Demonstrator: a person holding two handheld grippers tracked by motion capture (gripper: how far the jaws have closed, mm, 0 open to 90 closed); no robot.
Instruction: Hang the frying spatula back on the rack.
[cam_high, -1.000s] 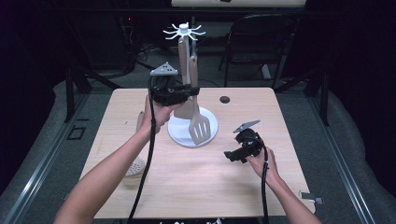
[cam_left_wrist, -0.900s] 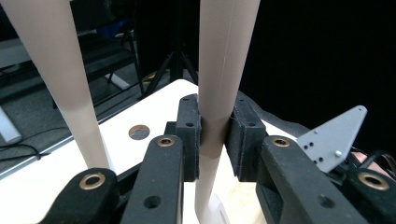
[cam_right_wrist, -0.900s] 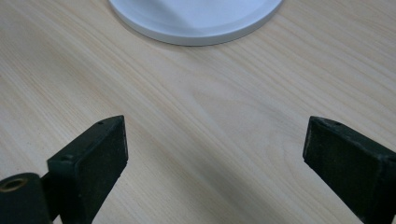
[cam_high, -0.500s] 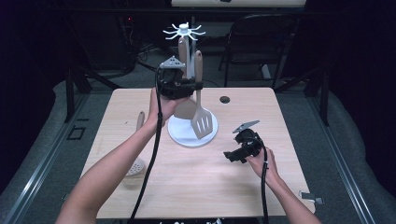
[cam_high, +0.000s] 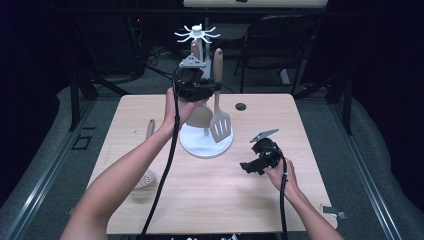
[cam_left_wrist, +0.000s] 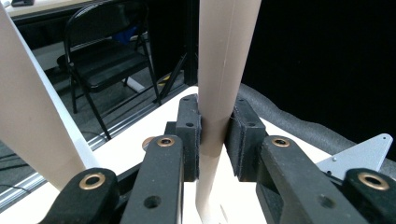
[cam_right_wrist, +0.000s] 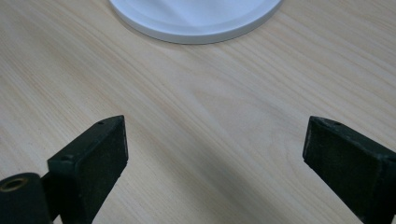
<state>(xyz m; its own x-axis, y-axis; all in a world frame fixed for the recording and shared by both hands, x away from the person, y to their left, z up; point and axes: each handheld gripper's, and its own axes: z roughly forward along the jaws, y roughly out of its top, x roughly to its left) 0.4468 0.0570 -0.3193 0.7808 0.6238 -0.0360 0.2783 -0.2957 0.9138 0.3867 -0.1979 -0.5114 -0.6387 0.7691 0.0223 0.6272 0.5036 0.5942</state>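
- Left tool (cam_high: 200, 90) is clamped on the tan handle of a slotted spatula (cam_high: 220, 125), its pads (cam_left_wrist: 190, 135) pressing both sides of the shaft, which stands upright between them.
- Spatula's slotted blade hangs above the round white base (cam_high: 206, 145) of a utensil stand, whose spoked white top (cam_high: 197, 34) rises behind the tool.
- Right tool (cam_high: 257, 159) rests low over the wooden surface (cam_high: 215, 200), jaws spread wide with nothing between them, near the base's rim (cam_right_wrist: 196, 30).
- A skimmer (cam_high: 146, 172) with a wooden handle lies on the surface at the person's left, well apart from the stand.
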